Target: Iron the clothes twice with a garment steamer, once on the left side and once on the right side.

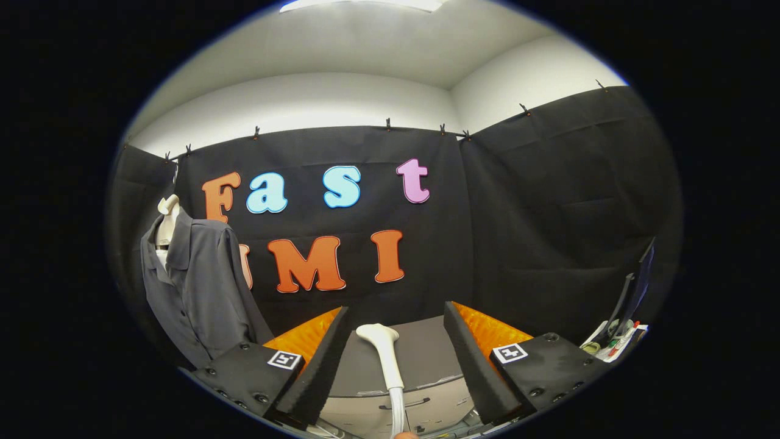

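Standing upright between your fingers, the white garment steamer has its flared head at the top and its slim handle running down below, with a hose continuing from the bottom. It sits closer to your left finger than to the right, but neither finger touches it; there is clear space on both sides. Your gripper is spread wide, jaws apart, holding nothing.

The steamer stands on a grey cabinet with a flat top and a drawer front with a handle slot just below the steamer.

The clothes to iron, a dark grey collared shirt, hang well off to the left of your fingers, beyond the left one. The shirt is draped on a pale mannequin torso whose neck stub pokes above the collar. The shirt front looks open at the collar, sleeve hanging down.

Off to the right beyond your right finger there is a dark stand or screen edge with small cluttered items at its foot; too small to tell what they are.
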Demonstrator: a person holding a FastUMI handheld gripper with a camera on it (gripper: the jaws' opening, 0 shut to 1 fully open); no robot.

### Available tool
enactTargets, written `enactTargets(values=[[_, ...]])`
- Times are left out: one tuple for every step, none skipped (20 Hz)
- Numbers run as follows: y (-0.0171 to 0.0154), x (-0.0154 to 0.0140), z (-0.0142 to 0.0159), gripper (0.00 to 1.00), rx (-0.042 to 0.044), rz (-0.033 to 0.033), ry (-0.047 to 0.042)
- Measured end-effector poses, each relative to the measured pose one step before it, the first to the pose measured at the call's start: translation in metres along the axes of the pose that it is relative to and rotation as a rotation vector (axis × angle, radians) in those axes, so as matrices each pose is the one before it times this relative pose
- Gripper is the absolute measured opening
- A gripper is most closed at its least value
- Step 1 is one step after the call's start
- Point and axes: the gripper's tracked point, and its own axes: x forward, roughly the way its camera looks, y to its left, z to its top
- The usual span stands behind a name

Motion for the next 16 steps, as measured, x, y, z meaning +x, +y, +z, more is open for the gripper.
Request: enactTargets(values=[[0.0013, 0.00155, -0.00087, 0.98, -0.00283, 0.00238, 0.00257], [0.00139, 0.00099, -0.00164, 0.98, -0.00292, 0.00203, 0.00457], [0.00084, 0.00212, -0.00106, 0.98, -0.00255, 0.00215, 0.00647], [0.00097, 0.00176, -0.00233, 0.98, -0.00148, 0.00273, 0.00594], [0.00048, 0.00344, -0.00213, 0.98, -0.00079, 0.00188, 0.00783], [0.00093, 0.00326, -0.00254, 0.98, -0.00075, 0.00254, 0.00972], [0.0012, 0.00494, -0.0021, 0.98, -0.00093, 0.00314, 0.01042], [0.00209, 0.00493, -0.0024, 0.98, -0.00154, 0.00478, 0.01066], [0.00207, 0.00588, -0.00213, 0.98, -0.00186, 0.00722, 0.01241], [0.00296, 0.00603, -0.00276, 0.98, -0.00192, 0.00983, 0.01296], [0.00365, 0.00668, -0.00415, 0.98, -0.00231, 0.01406, 0.0193], [0.00444, 0.00607, -0.00652, 0.98, 0.00053, 0.01428, 0.02878], [0.00403, 0.00829, -0.00335, 0.98, 0.00347, 0.0189, 0.02374], [0.00535, 0.0079, -0.00428, 0.98, 0.00679, 0.02341, 0.02598], [0.00333, 0.0062, -0.0037, 0.98, 0.00327, 0.02006, 0.01961], [0.00186, 0.0066, -0.00336, 0.98, -0.00045, 0.01138, 0.02091]])
